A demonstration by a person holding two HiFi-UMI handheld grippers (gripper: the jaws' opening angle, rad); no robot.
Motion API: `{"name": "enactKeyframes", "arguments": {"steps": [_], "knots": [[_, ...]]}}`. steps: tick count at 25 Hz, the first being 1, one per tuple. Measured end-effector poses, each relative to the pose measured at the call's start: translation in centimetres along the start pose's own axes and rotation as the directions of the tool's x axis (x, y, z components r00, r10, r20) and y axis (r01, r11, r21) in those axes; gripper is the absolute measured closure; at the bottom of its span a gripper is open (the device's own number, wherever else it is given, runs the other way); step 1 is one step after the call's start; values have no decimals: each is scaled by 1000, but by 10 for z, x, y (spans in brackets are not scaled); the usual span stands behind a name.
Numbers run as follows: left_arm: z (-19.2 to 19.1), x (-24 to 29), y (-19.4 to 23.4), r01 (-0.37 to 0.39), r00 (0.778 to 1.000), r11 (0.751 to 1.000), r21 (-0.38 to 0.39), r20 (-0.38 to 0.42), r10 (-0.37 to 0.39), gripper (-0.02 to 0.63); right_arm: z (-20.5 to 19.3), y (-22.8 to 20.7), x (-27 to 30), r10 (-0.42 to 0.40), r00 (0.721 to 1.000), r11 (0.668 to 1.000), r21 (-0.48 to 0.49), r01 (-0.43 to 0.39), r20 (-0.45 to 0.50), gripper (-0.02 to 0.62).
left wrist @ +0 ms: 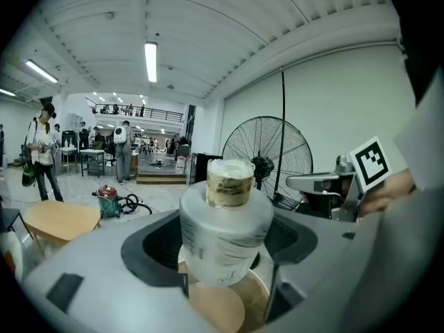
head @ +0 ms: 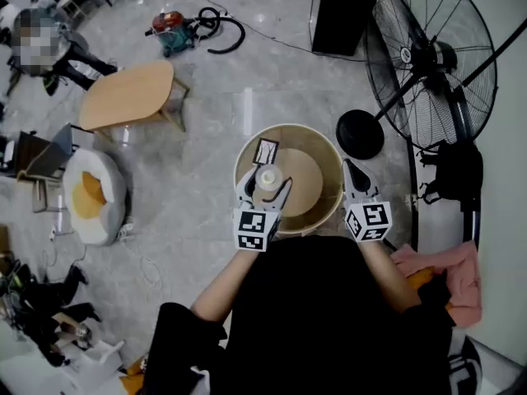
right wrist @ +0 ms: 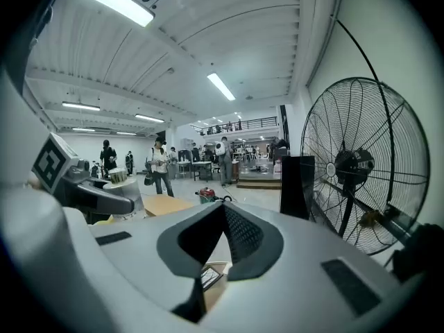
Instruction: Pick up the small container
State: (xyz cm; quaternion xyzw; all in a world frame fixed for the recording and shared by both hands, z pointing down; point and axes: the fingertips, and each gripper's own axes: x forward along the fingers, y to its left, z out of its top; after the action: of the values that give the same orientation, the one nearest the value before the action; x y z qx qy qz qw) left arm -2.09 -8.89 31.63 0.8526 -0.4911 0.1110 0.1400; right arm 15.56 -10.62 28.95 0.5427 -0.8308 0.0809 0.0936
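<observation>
Grey stone floor under a round wooden table (head: 317, 189): the small container (head: 268, 177) sits in the left gripper (head: 264, 192).
Its jaws are closed on the container's body below the cap, holding it upright toward 9 o'clock on the tabletop, beside a marker card (head: 265, 150); whether it has left the surface is unclear. The right gripper (head: 355, 176), jaws together with nothing between them, hangs at the 3 o'clock rim, probably to stay out of the lift's way. A standing fan (head: 428, 64) is at 2 o'clock.

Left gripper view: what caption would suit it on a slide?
Left tool gripping a small white plastic container with a tan top, a large black pedestal fan behind.
</observation>
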Motion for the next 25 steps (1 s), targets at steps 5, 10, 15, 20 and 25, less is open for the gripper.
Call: {"name": "enactKeyframes", "arguments": {"steps": [5, 10, 15, 20, 25], "knots": [[5, 4, -3, 3, 1000, 1000, 17, 14, -3, 253, 3, 0, -1, 4, 1000, 1000, -6, -4, 19, 578], [8, 3, -9, 3, 1000, 1000, 6, 18, -3, 253, 3, -3, -11, -5, 1000, 1000, -14, 6, 23, 580], [7, 7, -18, 5, 1000, 1000, 11, 20, -5, 253, -4, -12, -17, -11, 1000, 1000, -20, 12, 16, 580], [5, 4, -28, 2, 1000, 1000, 14, 29, -3, 253, -13, -13, -24, 0, 1000, 1000, -13, 0, 2, 579], [6, 9, -34, -3, 1000, 1000, -5, 23, 3, 253, -14, -19, -26, 12, 1000, 1000, -23, -12, -4, 580]]}}
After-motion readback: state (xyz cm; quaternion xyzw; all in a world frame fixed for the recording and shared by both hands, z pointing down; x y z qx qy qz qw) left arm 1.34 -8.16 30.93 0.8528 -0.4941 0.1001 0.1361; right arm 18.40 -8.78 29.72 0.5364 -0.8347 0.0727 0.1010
